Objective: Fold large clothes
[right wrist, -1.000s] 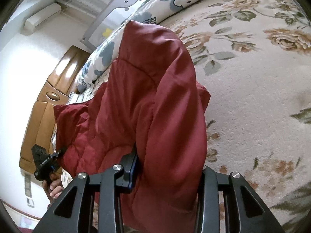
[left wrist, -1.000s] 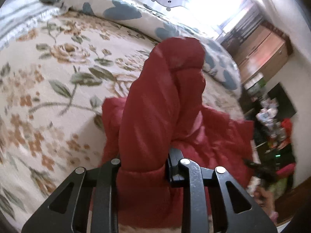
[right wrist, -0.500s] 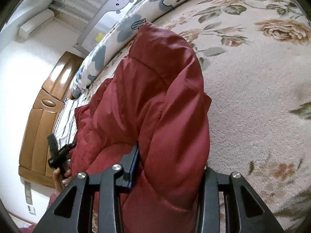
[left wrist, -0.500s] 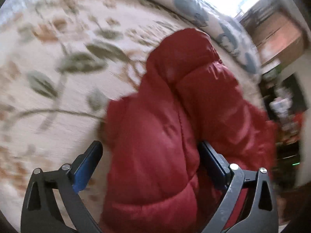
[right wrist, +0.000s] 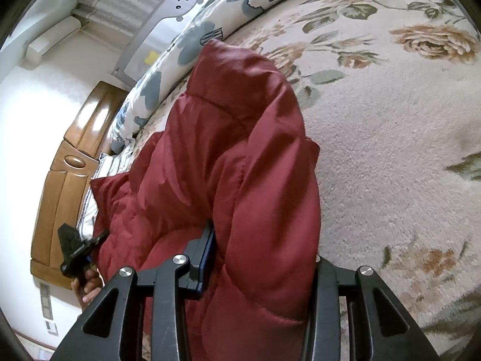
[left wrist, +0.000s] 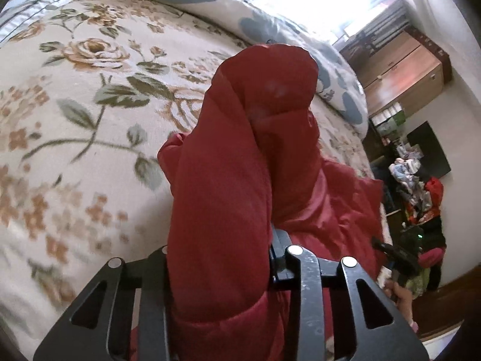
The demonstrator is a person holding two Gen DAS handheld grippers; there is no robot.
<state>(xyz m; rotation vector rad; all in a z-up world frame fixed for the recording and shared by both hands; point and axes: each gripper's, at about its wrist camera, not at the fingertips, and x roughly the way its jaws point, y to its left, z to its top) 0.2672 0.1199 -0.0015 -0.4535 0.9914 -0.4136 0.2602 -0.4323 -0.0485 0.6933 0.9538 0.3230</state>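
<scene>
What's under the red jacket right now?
The red jacket lies on the floral bedspread, bare beside and beyond it. Both the left gripper and right gripper have padding bunched between the fingers. Anything beneath the heap is covered.

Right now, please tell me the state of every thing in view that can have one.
Red padded jacket: bunched, partly lifted off the floral bedspread.
Left gripper: jaws closing, jacket fabric between them.
Right gripper: shut on jacket.

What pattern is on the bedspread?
Bedspread: cream with tan roses and green leaves, clearest in the left wrist view.
</scene>
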